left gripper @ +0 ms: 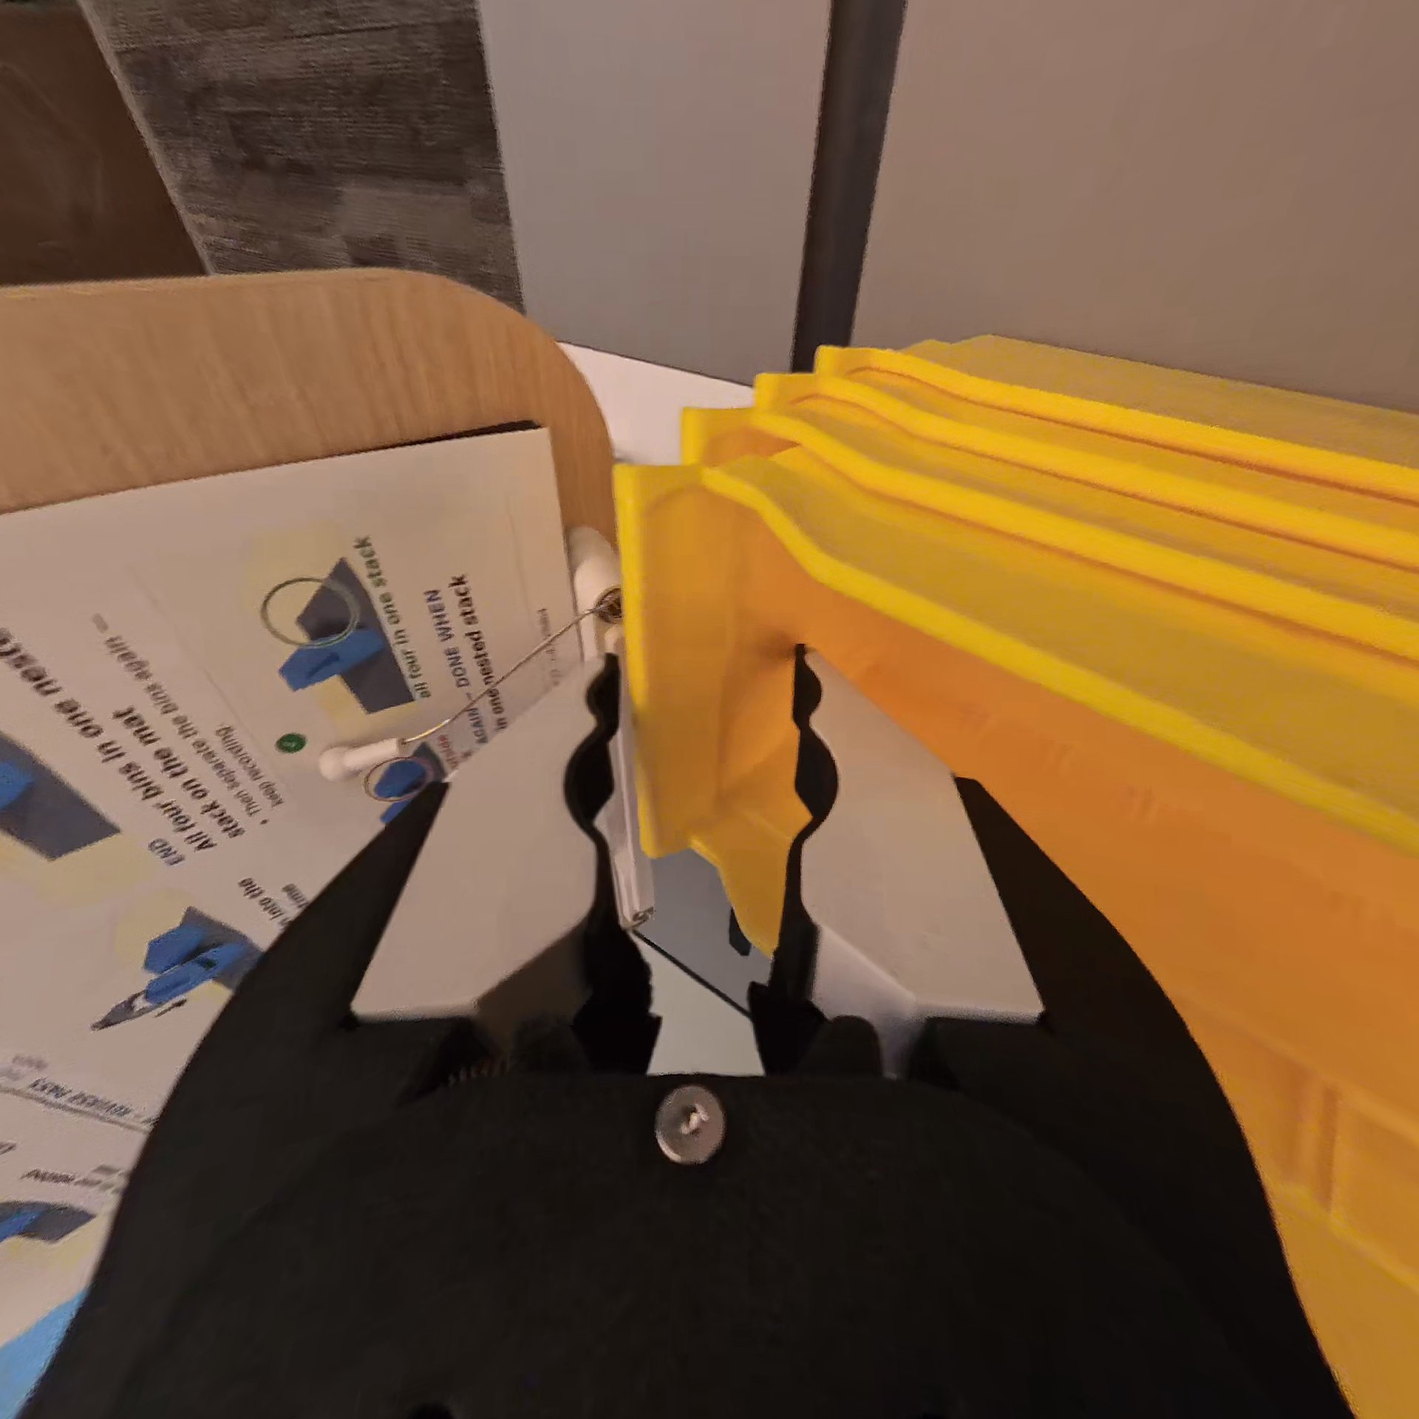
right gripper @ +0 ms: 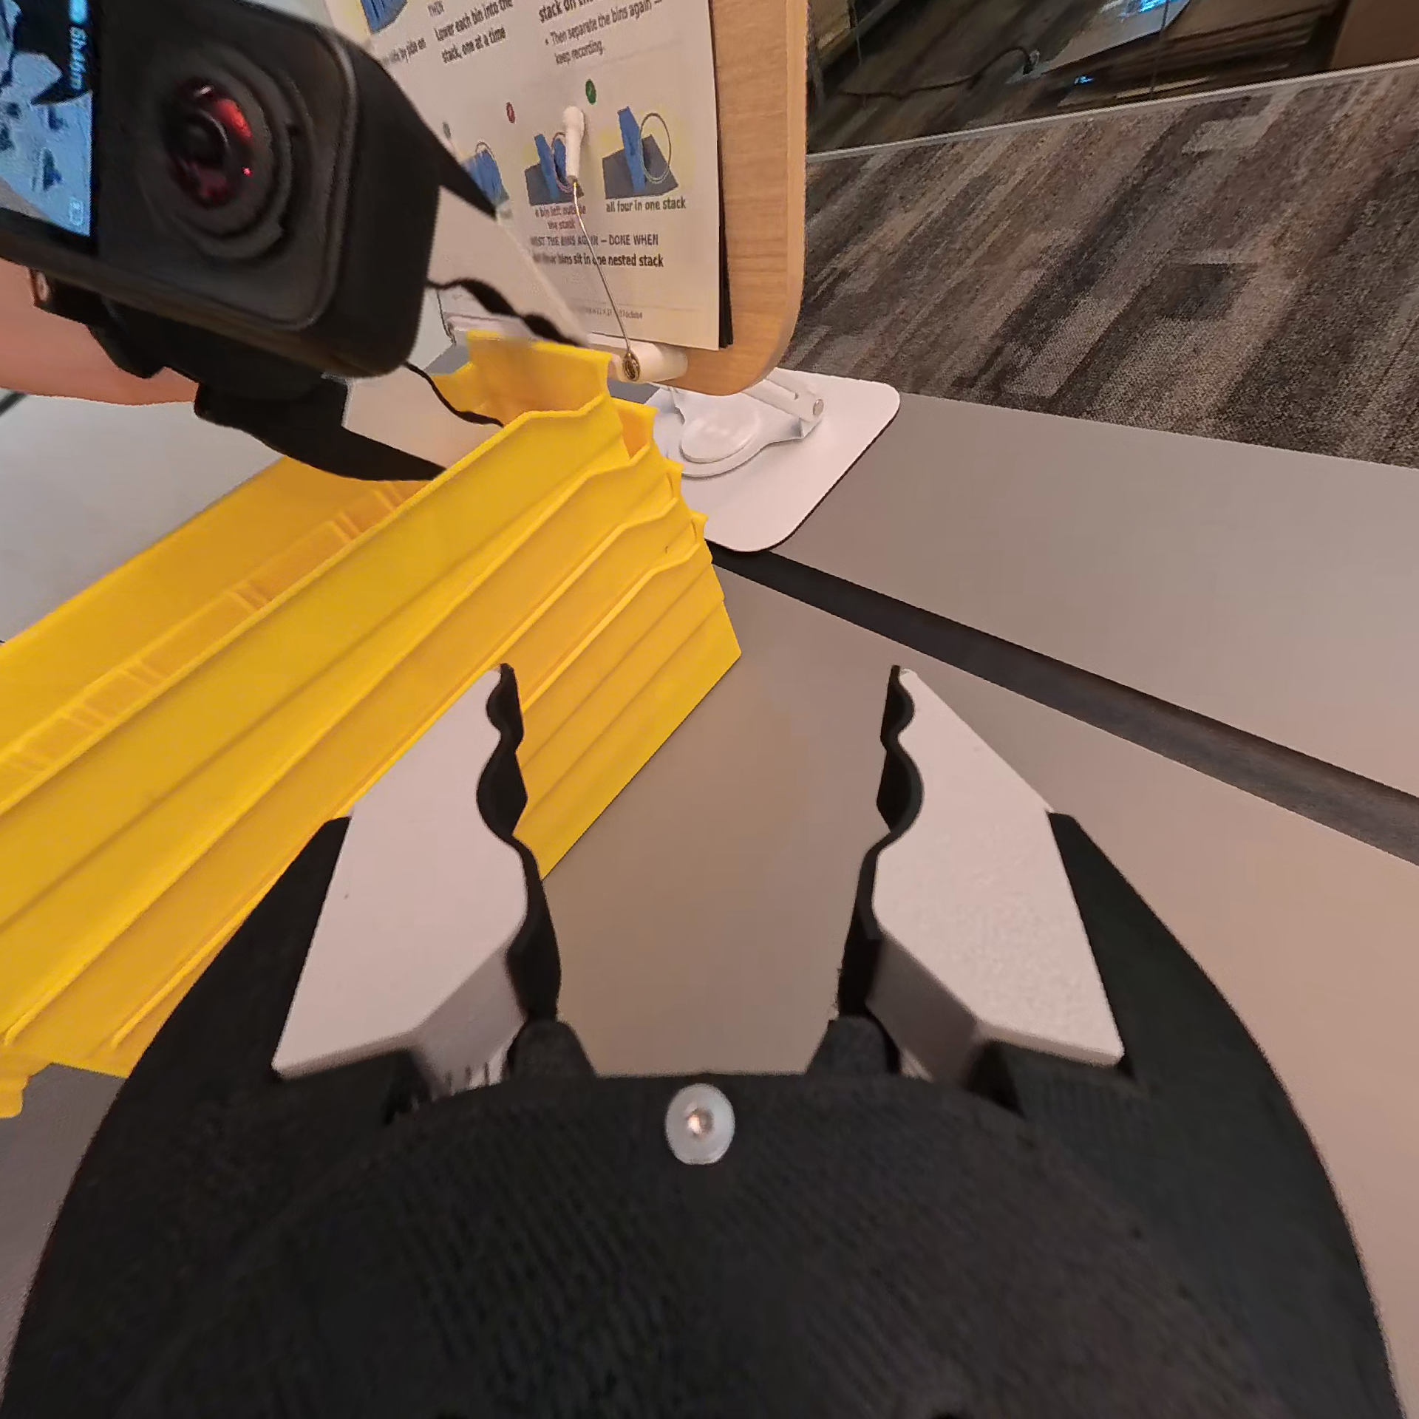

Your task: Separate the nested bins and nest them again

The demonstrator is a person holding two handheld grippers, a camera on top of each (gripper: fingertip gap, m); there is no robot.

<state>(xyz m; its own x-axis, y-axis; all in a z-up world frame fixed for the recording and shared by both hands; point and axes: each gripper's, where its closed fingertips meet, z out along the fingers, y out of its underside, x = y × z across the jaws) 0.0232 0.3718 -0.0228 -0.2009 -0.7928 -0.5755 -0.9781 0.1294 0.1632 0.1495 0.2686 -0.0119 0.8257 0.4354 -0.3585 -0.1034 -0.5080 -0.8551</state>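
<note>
Looking along our left gripper [left gripper: 702, 668], we see its narrowed fingers straddle the end wall of the nested yellow bins [left gripper: 1075, 614] at centre right. In the right wrist view, our right gripper [right gripper: 699, 676] gapes wide over the grey table [right gripper: 1075, 614], bins at left.

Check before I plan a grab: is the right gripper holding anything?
No: the right gripper stands wide open over bare table, beside the yellow bins.

Yellow bins [right gripper: 322, 653] nested in one stack, on grey table [right gripper: 1075, 537].
</note>
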